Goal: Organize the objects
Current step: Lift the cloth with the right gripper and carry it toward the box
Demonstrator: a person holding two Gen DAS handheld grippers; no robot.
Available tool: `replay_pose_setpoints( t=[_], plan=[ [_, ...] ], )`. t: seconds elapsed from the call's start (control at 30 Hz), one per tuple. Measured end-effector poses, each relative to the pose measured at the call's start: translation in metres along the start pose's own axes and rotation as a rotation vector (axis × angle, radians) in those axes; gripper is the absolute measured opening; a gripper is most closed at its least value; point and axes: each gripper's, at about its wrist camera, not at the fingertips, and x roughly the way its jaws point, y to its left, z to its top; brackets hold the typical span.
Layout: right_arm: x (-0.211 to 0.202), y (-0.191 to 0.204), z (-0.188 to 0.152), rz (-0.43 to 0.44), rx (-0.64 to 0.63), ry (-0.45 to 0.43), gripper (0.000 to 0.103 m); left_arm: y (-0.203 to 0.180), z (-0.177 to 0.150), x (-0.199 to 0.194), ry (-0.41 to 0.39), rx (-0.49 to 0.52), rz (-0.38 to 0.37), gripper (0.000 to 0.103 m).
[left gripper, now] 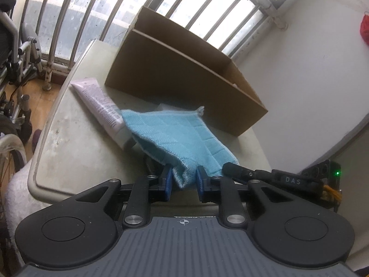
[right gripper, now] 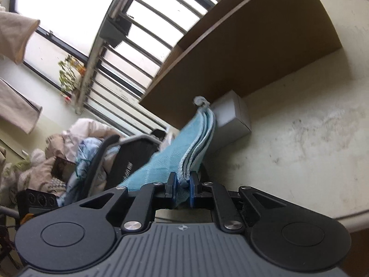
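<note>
On my cream surface (left gripper: 76, 138) the cardboard box (left gripper: 184, 78) stands at the back. Both my left gripper (left gripper: 183, 181) and right gripper (right gripper: 182, 185) are clamped on the blue cloth (left gripper: 175, 136), stretched above the surface. A lilac tube (left gripper: 101, 108) lies just left of it, its end tucked under the cloth.

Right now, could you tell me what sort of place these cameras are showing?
Probably a lived-in room at home: a barred window, piled bedding, and a worn table holding a cardboard box.
</note>
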Motion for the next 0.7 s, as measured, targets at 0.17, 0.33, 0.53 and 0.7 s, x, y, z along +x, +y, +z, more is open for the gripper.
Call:
replay_pose_setpoints(
  t=[0.17,0.33,0.53,0.7],
  plan=[
    [0.003,-0.009,-0.001,-0.054,0.013,0.02,0.036,0.01,-0.002,0.0,-0.008,-0.015,0.004,0.038],
    [-0.002,-0.012,0.011,-0.065,0.007,-0.018,0.066,0.024,0.004,-0.002,-0.048,-0.058,-0.015,0.056],
    [0.014,-0.023,0.029,-0.025,0.054,0.0,0.067,0.043,0.013,0.022,0.0,-0.136,-0.083,0.058],
    [0.037,-0.036,0.039,0.025,0.112,0.048,0.067,0.054,0.017,0.038,0.032,-0.191,-0.151,0.058]
  ],
)
